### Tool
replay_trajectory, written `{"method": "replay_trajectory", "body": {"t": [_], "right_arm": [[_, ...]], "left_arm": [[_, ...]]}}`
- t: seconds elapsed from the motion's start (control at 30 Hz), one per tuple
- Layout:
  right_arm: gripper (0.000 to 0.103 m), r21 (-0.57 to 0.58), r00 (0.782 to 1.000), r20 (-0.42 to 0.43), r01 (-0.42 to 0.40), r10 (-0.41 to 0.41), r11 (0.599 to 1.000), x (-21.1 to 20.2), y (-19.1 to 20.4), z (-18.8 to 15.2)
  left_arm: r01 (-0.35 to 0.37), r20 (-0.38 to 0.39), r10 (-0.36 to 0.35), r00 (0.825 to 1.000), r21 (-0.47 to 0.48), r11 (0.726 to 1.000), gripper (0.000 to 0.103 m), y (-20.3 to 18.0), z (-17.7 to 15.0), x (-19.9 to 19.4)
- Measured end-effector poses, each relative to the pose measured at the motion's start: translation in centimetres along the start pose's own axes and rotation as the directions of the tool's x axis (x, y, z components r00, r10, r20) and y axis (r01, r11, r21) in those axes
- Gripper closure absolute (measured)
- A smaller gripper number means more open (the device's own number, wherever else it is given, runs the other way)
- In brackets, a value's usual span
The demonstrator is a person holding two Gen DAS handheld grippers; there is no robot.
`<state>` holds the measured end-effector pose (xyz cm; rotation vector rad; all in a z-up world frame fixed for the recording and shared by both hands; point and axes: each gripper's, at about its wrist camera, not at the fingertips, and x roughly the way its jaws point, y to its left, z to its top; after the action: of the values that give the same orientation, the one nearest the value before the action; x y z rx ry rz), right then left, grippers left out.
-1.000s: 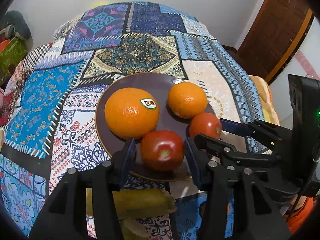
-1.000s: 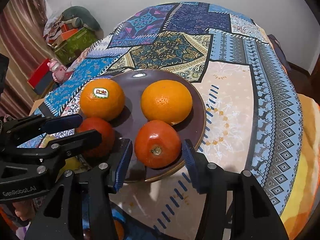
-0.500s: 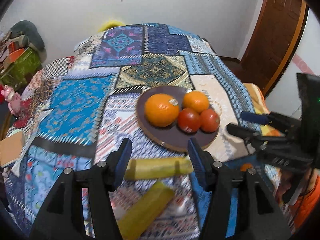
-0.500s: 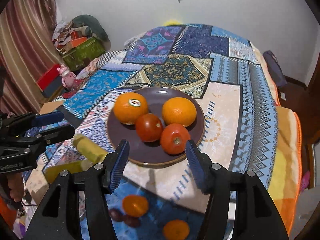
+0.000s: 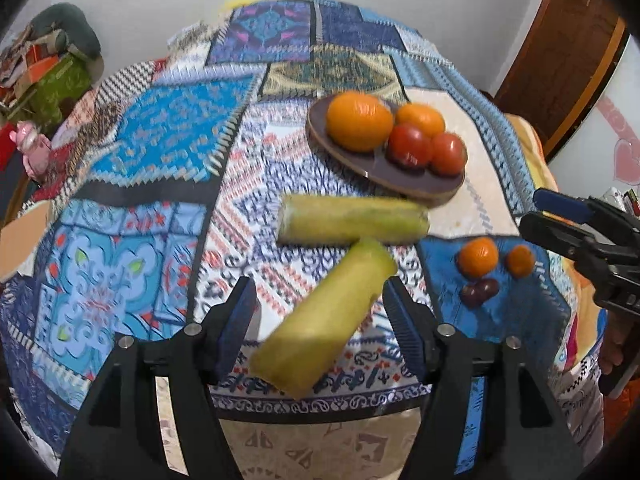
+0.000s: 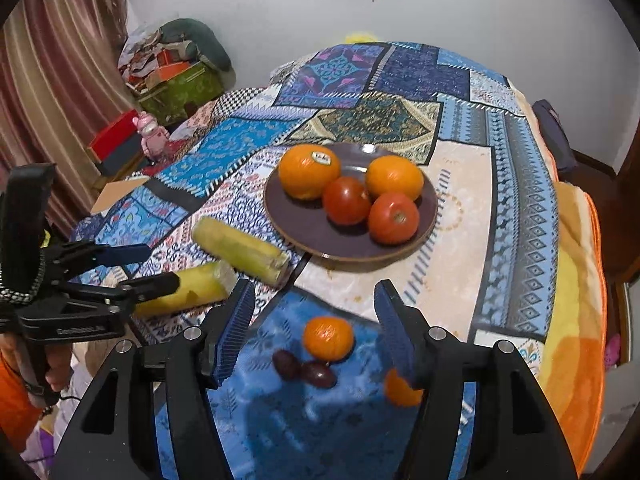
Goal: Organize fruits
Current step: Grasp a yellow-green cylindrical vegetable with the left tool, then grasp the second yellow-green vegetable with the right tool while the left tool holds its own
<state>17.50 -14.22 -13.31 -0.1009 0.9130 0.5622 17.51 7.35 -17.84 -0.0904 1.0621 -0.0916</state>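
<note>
Left wrist view: the left gripper, jaws just widened and empty, frames the near banana at lower centre; closing on its slant could roll it. Beyond, the second banana, then the plate upper right. Right gripper has also been opening, empty, above the small orange.

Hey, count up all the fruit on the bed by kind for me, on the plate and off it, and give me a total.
Big oranges, on the plate: 2
Tomatoes, on the plate: 2
Yellow-green bananas, on the cloth: 2
Small oranges, on the cloth: 2
Dark grapes, on the cloth: 2
Total: 10
</note>
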Motion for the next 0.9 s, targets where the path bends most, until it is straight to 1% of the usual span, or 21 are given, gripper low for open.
{"method": "replay_trajectory", "body": {"t": [0.13, 0.2, 0.27, 0.4, 0.47, 0.5, 0.57, 0.67, 0.8, 0.9], "right_arm": [[0.044, 0.001, 1.000, -0.010, -0.008, 0.008, 1.000, 0.2, 0.5, -0.6], [0.044, 0.003, 1.000, -0.012, -0.007, 0.007, 1.000, 0.2, 0.7, -0.8], [0.044, 0.005, 1.000, -0.015, -0.007, 0.007, 1.000, 0.2, 0.7, -1.0], [0.044, 0.014, 1.000, -0.016, -0.004, 0.004, 1.000, 0.2, 0.7, -1.2], [0.044, 0.019, 1.000, -0.012, -0.001, 0.001, 1.000, 0.1, 0.6, -1.2], [0.044, 0.020, 1.000, -0.013, -0.002, 0.002, 1.000, 0.1, 0.6, -1.2], [0.044, 0.022, 1.000, -0.014, -0.003, 0.003, 1.000, 0.1, 0.7, -1.1], [0.044, 0.015, 1.000, -0.016, -0.011, 0.011, 1.000, 0.2, 1.1, -0.9], [0.044, -0.018, 1.000, -0.018, -0.024, 0.024, 1.000, 0.8, 2.4, -0.4], [0.044, -0.037, 0.999, -0.027, -0.042, 0.041, 0.998, 1.6, 3.2, 0.3]], "left_arm": [[0.003, -0.027, -0.003, 1.000, 0.027, 1.000, 0.036, -0.6, -0.6, 1.3], [0.008, -0.041, -0.007, 0.999, 0.026, 1.000, 0.036, -0.8, -0.6, 1.9], [-0.001, -0.043, 0.003, 0.999, 0.026, 1.000, 0.036, -0.9, -0.6, 2.4], [0.019, -0.037, -0.019, 0.999, 0.015, 1.000, 0.037, -0.5, -0.6, 2.8], [0.030, -0.023, -0.030, 0.999, 0.015, 0.999, 0.046, -0.3, -0.8, 2.5], [0.030, -0.018, -0.029, 0.999, 0.016, 0.999, 0.048, -0.2, -1.0, 2.3], [0.024, -0.007, -0.024, 1.000, 0.003, 1.000, 0.057, 0.3, -1.3, 1.8], [0.012, 0.003, -0.012, 1.000, -0.035, 0.999, 0.066, 1.6, -1.7, 1.2], [-0.027, 0.010, 0.028, 1.000, -0.081, 0.996, 0.066, 3.5, -2.1, 0.6], [-0.035, 0.006, 0.036, 0.999, -0.094, 0.995, 0.066, 4.4, -2.3, 0.2]]}}
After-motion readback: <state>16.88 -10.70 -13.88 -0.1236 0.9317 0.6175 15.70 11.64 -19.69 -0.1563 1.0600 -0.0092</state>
